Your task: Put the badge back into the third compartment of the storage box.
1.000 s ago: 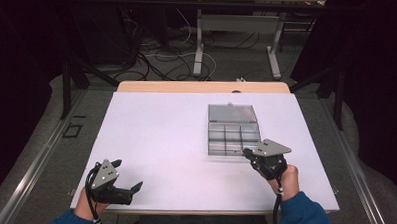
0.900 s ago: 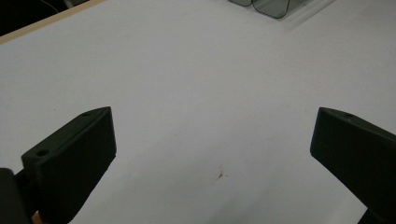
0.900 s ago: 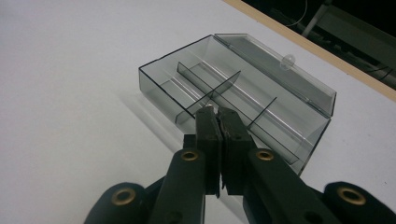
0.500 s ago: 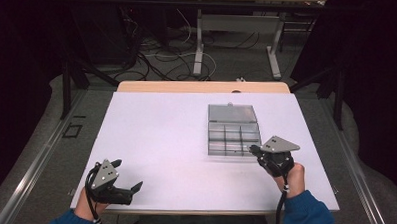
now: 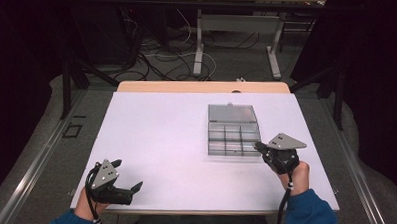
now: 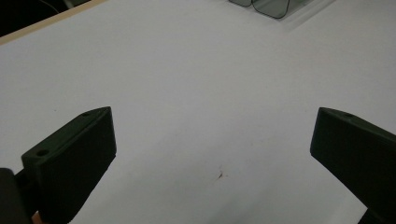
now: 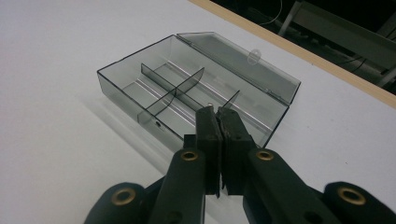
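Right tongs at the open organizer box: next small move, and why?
Probably ease the right tongs forward over the organizer box wall. They are shut, tips at its near right corner, nothing visibly between them; the lid is open and the compartments look empty. The left tongs rest open, far off.

One camera looks down and forward over the white table (image 5: 160, 140). Two close gripper cameras skim it, both catching the clear box (image 7: 196, 88).
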Action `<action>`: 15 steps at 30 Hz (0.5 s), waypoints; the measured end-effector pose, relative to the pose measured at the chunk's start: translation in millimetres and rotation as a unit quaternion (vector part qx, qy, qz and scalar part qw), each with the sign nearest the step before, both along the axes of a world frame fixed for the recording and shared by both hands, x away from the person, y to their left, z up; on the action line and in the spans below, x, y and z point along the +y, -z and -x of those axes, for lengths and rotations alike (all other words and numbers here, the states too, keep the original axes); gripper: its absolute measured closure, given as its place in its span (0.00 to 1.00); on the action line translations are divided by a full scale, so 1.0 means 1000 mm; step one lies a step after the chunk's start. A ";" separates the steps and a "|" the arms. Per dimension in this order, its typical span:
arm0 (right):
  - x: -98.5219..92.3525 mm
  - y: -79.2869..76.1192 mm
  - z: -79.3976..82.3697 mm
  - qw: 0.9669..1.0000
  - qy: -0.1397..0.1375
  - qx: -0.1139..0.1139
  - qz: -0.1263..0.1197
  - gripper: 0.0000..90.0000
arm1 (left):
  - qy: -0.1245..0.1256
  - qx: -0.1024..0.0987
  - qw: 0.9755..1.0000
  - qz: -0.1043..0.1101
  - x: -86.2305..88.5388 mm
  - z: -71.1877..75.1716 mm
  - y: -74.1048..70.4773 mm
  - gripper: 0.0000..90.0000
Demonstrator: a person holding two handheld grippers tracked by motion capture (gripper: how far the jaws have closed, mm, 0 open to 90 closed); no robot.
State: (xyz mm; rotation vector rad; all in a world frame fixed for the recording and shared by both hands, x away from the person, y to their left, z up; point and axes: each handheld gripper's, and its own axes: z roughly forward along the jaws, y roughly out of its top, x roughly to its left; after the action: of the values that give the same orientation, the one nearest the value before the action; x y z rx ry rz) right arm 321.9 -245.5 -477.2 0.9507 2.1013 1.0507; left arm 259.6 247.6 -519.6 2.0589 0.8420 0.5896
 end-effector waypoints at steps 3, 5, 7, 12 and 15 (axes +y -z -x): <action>-0.002 -0.001 -0.001 1.000 0.006 -0.001 -0.001 0.99 | 0.000 0.000 1.000 0.000 0.000 0.000 0.000 0.00; -0.004 0.000 -0.003 1.000 0.009 -0.005 -0.004 0.99 | 0.000 0.000 1.000 0.000 0.000 0.000 0.000 0.00; -0.006 -0.001 -0.004 1.000 0.010 -0.005 -0.003 0.99 | 0.000 -0.001 1.000 -0.001 0.000 0.000 0.000 0.00; -0.009 0.000 -0.008 1.000 0.018 -0.002 -0.008 0.99 | 0.001 -0.001 1.000 -0.001 0.000 0.000 0.000 0.00; -0.010 0.000 -0.010 1.000 0.021 -0.003 -0.004 0.99 | 0.000 0.000 1.000 0.000 0.000 0.000 0.001 0.00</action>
State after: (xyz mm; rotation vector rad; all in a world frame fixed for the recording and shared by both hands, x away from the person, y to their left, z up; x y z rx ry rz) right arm 332.0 -256.0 -477.4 0.9898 2.0642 1.0401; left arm 260.0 247.2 -520.1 2.0595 0.8420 0.5895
